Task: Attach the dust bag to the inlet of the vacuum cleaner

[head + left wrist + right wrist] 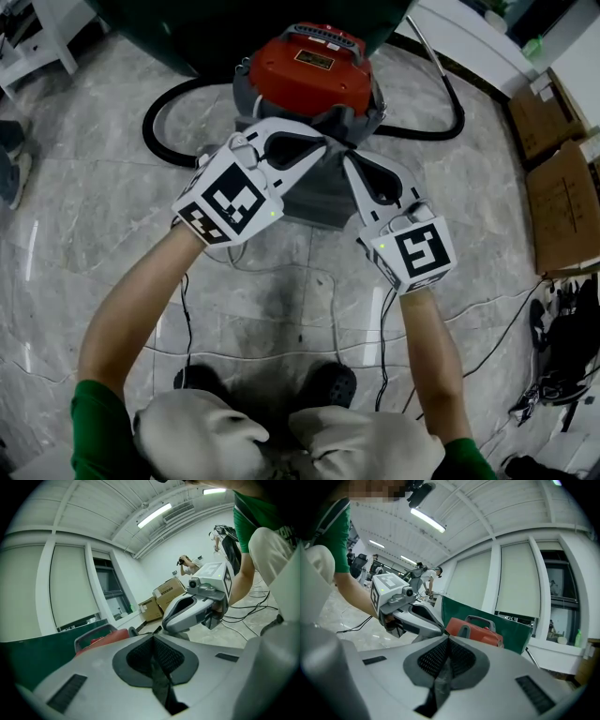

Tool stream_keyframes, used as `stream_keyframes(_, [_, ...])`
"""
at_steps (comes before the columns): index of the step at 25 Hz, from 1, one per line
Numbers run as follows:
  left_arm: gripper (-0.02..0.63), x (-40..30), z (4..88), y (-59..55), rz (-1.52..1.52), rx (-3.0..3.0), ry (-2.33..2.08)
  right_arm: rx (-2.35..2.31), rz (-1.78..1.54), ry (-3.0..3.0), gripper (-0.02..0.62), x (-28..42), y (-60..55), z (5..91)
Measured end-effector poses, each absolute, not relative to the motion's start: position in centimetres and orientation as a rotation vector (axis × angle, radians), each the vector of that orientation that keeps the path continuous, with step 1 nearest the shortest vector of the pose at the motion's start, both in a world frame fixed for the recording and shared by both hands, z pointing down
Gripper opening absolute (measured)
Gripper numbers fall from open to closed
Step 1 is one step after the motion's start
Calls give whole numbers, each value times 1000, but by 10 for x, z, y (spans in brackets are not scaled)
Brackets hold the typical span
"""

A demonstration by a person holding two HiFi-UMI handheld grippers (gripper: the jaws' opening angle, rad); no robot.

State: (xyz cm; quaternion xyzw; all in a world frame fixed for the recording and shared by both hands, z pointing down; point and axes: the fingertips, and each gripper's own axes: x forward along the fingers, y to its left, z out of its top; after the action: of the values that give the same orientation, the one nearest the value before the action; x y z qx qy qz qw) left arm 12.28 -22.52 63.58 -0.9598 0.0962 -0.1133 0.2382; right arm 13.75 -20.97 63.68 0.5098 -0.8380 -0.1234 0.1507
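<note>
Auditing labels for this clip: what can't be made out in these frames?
- Inlet of the vacuum cleaner: head view, hidden behind the dust bag, left gripper and right gripper.
- Bag's opening: no view shows it; gripper views show only a sliver between shut jaws.
- Print on the vacuum's label: too small to read, head view.

Just in front of the vacuum cleaner (314, 70) we find little room: the dust bag (319, 192), pinched by the left claw (322, 146) and the right claw (348, 159), fills it. A black hose (147, 127) loops past both sides. Behind it, a green panel (187, 33) blocks us. To its left, bare floor (84, 216) lies open.
</note>
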Motion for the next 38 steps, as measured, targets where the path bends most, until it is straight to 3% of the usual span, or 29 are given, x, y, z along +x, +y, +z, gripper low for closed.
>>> stream_keyframes(8, [5,135,642,-234,-311,-2676,260,1467,-272,-2420,8,144,-223,637])
stream_keyframes(17, [5,126,613,-231,-519,-2902,256,1349,77,-2374,9,136,-203,598])
stream_keyframes(38, [5,57,286,-176,-638,-3152,467,1356,531,-2332,8,110,-134,281])
